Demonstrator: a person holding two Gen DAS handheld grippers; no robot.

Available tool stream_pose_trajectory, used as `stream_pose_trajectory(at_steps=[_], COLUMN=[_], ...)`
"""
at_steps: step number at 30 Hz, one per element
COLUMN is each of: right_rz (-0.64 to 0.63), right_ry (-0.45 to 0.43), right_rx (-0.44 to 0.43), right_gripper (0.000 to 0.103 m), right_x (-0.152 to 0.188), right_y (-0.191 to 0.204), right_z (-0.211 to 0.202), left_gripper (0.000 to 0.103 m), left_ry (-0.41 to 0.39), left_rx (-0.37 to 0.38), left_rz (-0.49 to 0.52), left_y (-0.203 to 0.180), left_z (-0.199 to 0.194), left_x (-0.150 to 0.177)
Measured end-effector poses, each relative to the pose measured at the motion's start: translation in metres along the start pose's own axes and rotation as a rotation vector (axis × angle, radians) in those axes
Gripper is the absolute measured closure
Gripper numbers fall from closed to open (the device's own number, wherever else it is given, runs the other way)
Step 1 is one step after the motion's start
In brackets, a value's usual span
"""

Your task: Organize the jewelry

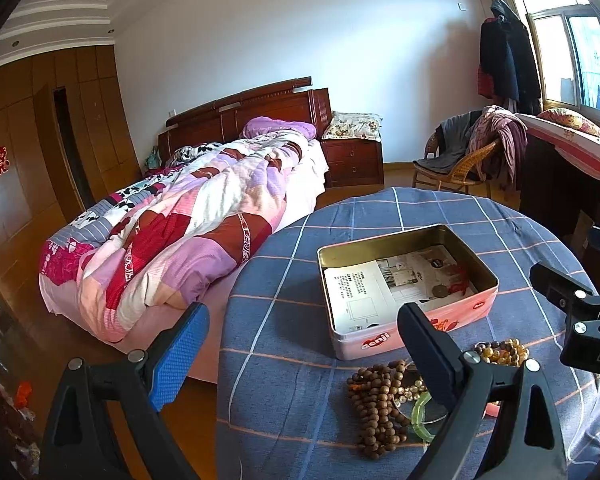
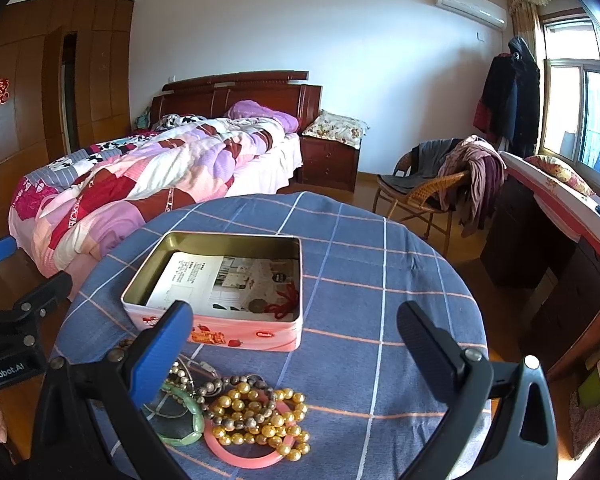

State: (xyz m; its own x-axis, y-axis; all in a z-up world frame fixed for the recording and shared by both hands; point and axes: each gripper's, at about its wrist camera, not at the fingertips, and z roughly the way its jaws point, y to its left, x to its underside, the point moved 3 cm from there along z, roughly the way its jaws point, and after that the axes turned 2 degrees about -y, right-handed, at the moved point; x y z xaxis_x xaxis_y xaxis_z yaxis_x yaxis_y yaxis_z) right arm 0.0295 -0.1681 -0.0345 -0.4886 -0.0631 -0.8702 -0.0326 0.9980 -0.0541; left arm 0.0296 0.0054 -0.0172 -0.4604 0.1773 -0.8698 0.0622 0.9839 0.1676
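Both of your tools hang above the near rim of the round bench, each with its jaws spread wide and nothing between them. Starting at the left: your left hand-held gripper sits half off the bench edge, its blue finger over the floor beside the bed, so a scoop from there could drag the brown wooden beads toward the drop. Those beads lie tangled with the green bangle, a silvery strand and the yellow pearl bracelets on the pink bangle; pinch 1 and you may well lift 3, or snap a string. Move rightward and the pile lies just in front of the open pink tin, which holds paper and a red tassel. Its near wall stands between pile and interior, so carry high or you will clip it. Your right hand-held gripper has the most open cloth to the right of the tin, though the bench rim falls away there too.
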Motion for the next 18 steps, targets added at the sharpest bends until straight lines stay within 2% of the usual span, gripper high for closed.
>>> stream_pose_trajectory(at_steps=[18], right_rz=[-0.002], right_ry=[0.001], right_rx=[-0.001], right_gripper=[0.000], right_x=[-0.0011], right_y=[-0.0011], right_z=[0.0013], left_gripper=[0.008], left_ry=[0.000], left_rx=[-0.008], left_rz=[0.004], left_y=[0.0000], left_z=[0.0010], left_x=[0.0012])
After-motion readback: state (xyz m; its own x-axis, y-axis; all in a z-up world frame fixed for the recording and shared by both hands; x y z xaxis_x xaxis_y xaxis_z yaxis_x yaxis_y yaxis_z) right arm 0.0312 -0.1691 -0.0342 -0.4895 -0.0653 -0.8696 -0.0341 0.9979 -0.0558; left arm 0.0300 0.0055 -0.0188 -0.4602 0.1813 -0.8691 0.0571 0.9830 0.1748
